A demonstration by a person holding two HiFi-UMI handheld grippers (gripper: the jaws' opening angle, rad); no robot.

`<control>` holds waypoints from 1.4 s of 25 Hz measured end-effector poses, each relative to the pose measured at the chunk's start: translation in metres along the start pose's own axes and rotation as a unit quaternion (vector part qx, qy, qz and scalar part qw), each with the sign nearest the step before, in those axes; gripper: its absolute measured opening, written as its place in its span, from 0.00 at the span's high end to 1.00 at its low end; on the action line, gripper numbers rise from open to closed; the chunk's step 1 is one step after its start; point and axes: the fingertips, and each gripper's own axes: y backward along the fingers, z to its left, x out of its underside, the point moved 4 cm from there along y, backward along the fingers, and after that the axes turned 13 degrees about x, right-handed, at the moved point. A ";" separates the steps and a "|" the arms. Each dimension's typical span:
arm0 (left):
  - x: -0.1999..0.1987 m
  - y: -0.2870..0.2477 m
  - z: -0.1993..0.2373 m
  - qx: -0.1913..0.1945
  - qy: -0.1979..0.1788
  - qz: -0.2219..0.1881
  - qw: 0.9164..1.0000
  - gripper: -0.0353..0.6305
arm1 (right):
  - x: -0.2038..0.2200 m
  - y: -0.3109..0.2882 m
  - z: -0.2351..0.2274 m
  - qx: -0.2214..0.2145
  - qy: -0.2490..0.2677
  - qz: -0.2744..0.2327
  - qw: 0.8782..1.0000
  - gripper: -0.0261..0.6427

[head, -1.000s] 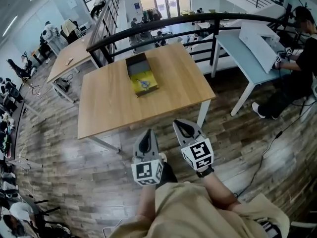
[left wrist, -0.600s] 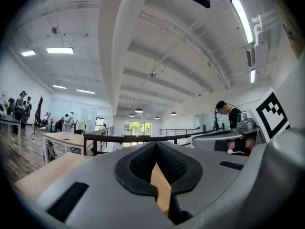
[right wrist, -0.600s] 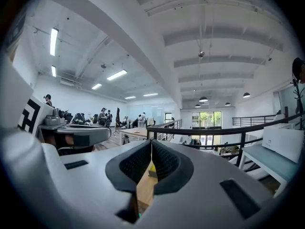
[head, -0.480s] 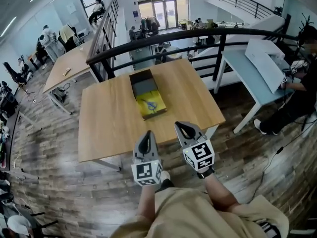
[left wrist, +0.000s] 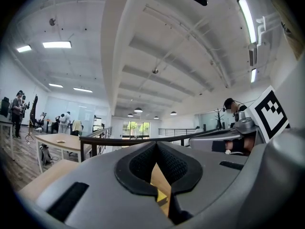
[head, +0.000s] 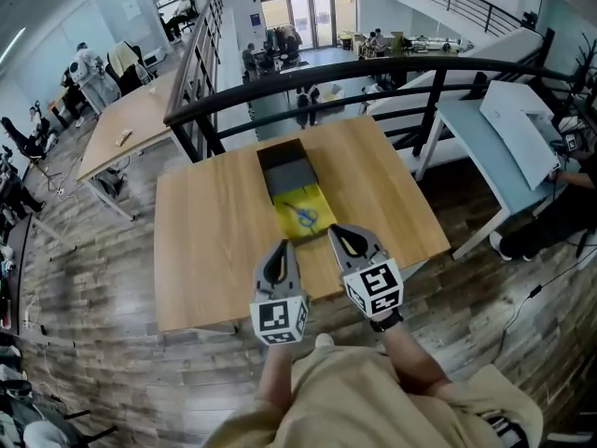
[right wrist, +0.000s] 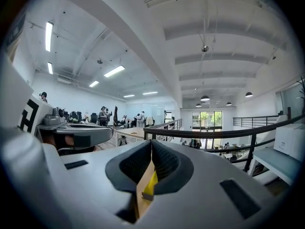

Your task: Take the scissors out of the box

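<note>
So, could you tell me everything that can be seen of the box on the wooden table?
The box is long, rectangular and open on top, and looks like cardboard. Its far half is dark grey inside, its near half yellow. Small bluish scissors lie in the yellow half. It rests flat on the wooden table, about midway across, its long side running away from the person. Nothing else seems to touch it.
</note>
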 end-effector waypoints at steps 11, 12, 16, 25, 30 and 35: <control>0.028 -0.048 0.076 0.025 0.029 0.018 0.999 0.93 | 0.021 -0.097 0.015 0.004 0.022 0.055 0.998 0.94; 0.030 -0.052 0.082 0.026 0.032 0.019 0.999 0.93 | 0.023 -0.103 0.014 0.005 0.023 0.061 0.998 0.94; 0.038 -0.070 0.105 0.022 0.039 0.021 0.999 0.93 | 0.033 -0.134 0.010 0.001 0.028 0.077 0.997 0.94; 0.065 -0.114 0.156 0.004 0.047 0.047 0.998 0.93 | 0.067 -0.205 0.001 -0.013 0.042 0.127 0.991 0.94; 0.084 -0.135 0.173 0.001 0.075 0.060 0.995 0.93 | 0.101 -0.232 -0.004 -0.028 0.053 0.184 0.981 0.94; 0.096 -0.163 0.186 0.011 0.078 0.073 0.994 0.93 | 0.134 -0.262 -0.009 -0.047 0.058 0.243 0.967 0.94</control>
